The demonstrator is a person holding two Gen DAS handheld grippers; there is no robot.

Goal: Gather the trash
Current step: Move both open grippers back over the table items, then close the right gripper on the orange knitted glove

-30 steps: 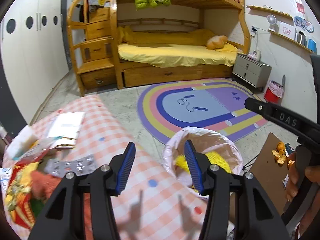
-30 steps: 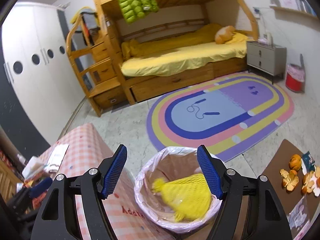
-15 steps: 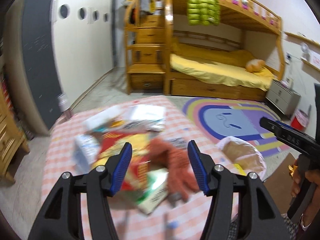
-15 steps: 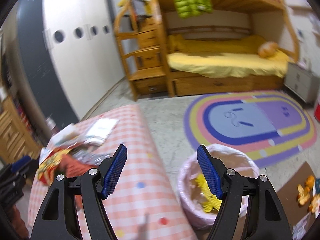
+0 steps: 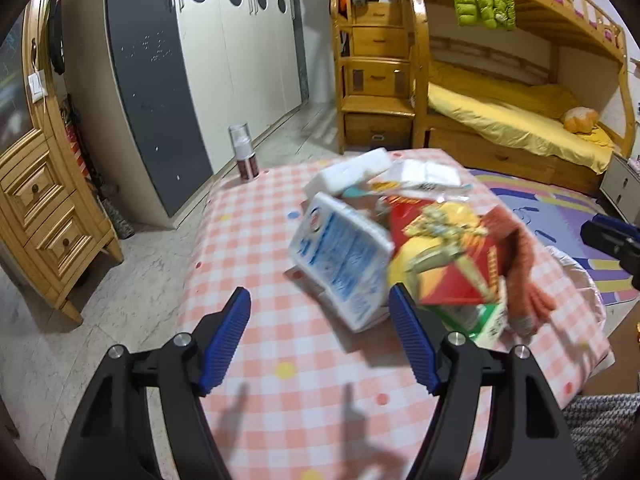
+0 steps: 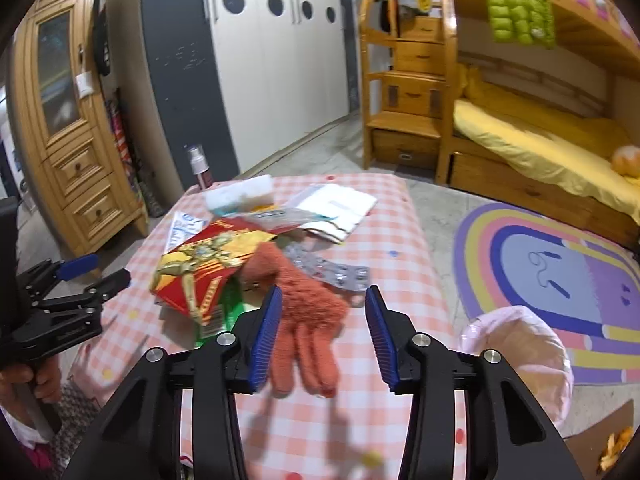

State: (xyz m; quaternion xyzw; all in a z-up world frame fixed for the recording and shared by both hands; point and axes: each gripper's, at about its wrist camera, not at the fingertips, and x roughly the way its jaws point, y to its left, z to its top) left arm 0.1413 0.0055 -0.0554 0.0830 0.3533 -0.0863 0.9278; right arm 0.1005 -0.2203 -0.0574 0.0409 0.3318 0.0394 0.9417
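A heap of trash lies on the pink checked table (image 5: 256,240): a white and blue carton (image 5: 344,264), a red and yellow snack bag (image 5: 444,256) (image 6: 200,264), an orange glove (image 6: 308,308) (image 5: 524,276), blister packs (image 6: 332,272) and white packets (image 6: 336,208). My left gripper (image 5: 320,336) is open and empty, just short of the carton. My right gripper (image 6: 320,332) is open and empty, its jaws on either side of the glove, above it. The pink-lined bin (image 6: 520,356) stands on the floor right of the table.
A spray bottle (image 5: 244,152) stands at the table's far corner. A wooden cabinet (image 5: 44,216) is at the left, a wardrobe (image 5: 200,60) behind, a bunk bed (image 5: 500,120) and rainbow rug (image 6: 560,264) at the right. Orange peel (image 6: 616,444) lies on brown board by the bin.
Both grippers have swung left from the bin to the table's trash heap. The left one now faces the carton, the right one is over the glove. Both stay open.
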